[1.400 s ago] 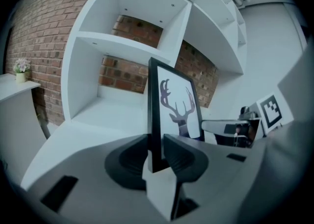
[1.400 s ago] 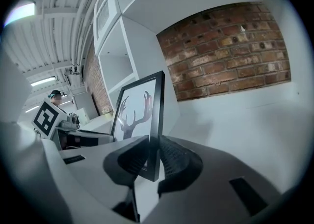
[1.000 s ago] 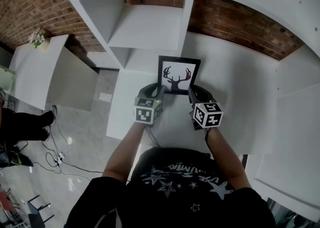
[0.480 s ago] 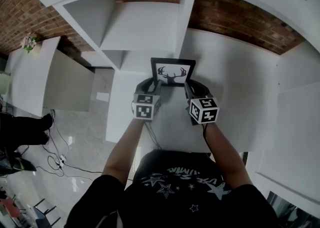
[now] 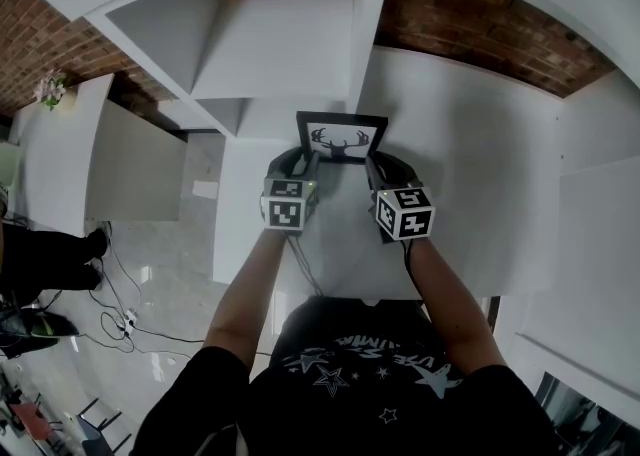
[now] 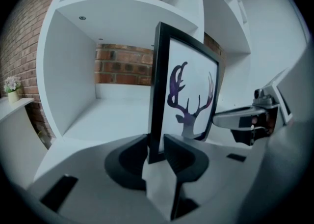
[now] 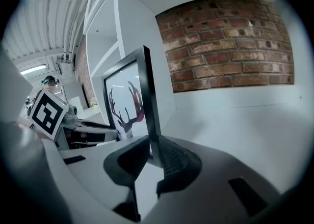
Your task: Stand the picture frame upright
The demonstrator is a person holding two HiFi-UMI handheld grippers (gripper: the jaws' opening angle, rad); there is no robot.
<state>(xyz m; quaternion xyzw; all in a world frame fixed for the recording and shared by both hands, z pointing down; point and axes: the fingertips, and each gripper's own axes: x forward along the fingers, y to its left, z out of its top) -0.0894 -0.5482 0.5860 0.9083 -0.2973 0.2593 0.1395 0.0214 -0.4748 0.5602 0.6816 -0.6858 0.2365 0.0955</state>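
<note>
Black picture frame [image 5: 341,136] — dark deer silhouette on white — red-brick wall [image 5: 480,19]

Both forearms reach forward, roughly parallel; left gripper [image 5: 302,160] and right gripper [image 5: 377,164] side by side, marker cubes facing up, noses pitched down a bit; left jaws clamped on the picture frame [image 5: 342,136] at its left edge, right jaws clamped on its right edge; both grips low on the frame
</note>
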